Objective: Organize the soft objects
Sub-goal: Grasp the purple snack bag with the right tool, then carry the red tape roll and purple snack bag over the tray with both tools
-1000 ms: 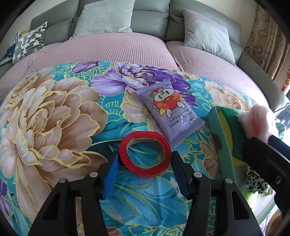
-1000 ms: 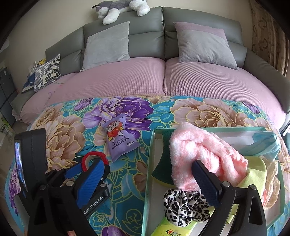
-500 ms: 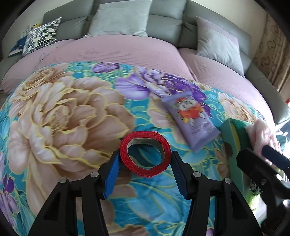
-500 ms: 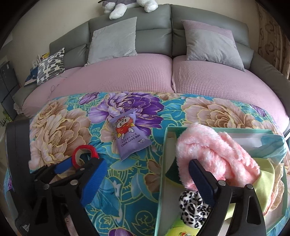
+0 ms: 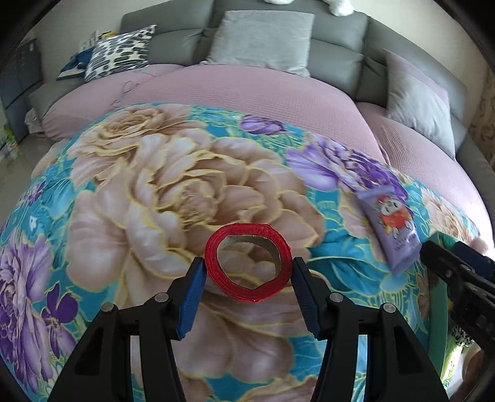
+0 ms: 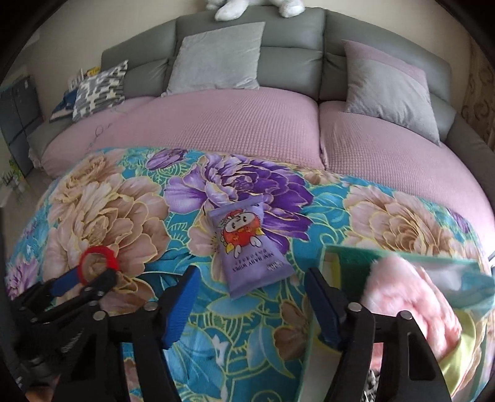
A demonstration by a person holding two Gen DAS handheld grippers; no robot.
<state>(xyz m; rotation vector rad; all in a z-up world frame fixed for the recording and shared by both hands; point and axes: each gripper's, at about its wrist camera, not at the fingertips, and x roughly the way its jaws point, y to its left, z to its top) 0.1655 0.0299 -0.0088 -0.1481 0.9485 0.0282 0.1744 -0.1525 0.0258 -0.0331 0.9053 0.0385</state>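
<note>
While the left gripper (image 5: 247,272) grips a red ribbon roll (image 5: 247,261) between its blue pads above the floral blanket (image 5: 148,198), the right gripper (image 6: 250,292) hangs with its jaws closing and nothing between them. A purple pack of baby wipes (image 6: 250,247) lies mid-blanket. Near the blanket's right edge a green box (image 6: 337,255) holds a pink fluffy cloth (image 6: 411,303).

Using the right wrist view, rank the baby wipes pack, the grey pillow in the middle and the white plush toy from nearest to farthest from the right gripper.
1. Baby wipes pack: on the floral blanket, just ahead of the right gripper, whose jaws are closing with nothing between them.
2. Grey pillow: propped against the sofa back, beyond the pink cover.
3. White plush toy: on top of the sofa back, farthest.
</note>
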